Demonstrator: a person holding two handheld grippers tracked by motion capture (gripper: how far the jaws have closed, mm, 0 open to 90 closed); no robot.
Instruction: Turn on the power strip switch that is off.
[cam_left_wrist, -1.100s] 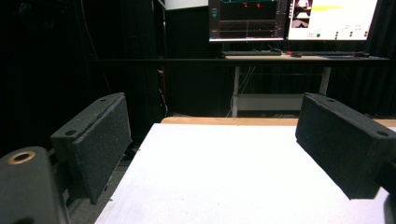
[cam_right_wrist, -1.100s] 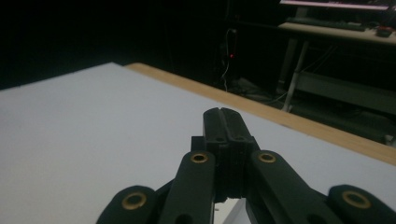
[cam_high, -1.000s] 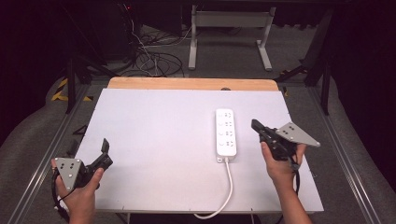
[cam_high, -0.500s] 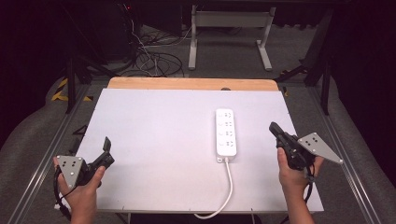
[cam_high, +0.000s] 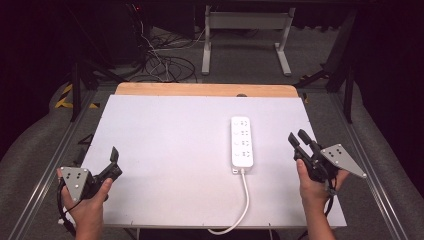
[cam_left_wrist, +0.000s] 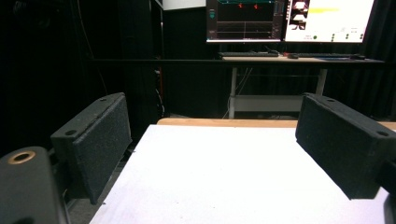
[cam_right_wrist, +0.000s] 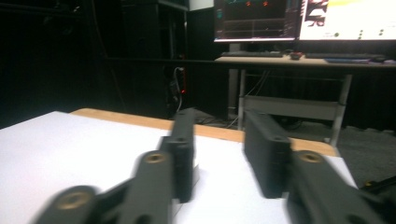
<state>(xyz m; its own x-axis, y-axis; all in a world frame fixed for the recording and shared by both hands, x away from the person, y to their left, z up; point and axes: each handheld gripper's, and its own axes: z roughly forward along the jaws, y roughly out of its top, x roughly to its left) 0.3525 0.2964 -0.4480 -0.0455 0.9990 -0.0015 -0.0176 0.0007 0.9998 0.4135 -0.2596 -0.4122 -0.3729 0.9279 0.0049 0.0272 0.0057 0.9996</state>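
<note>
Power strip (cam_high: 241, 141) lies on white table (cam_high: 165, 150), long axis running away from person, cord trailing toward near edge. Right gripper (cam_high: 300, 139) nearer: strip just to its left, apart. Its jaws part-open, empty. Left gripper (cam_high: 114, 161) well apart, strip far to its right; jaws spread wide, empty.

Overhead; claw cameras low (tabletop (cam_high: 175, 150) shared)

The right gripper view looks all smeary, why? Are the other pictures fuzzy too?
In the right gripper view the right tongs look smeared, likely from movement. In the left gripper view the left tongs look crisp. The high view is sharp: the white power strip stands bright on the white tabletop, dark all around.
</note>
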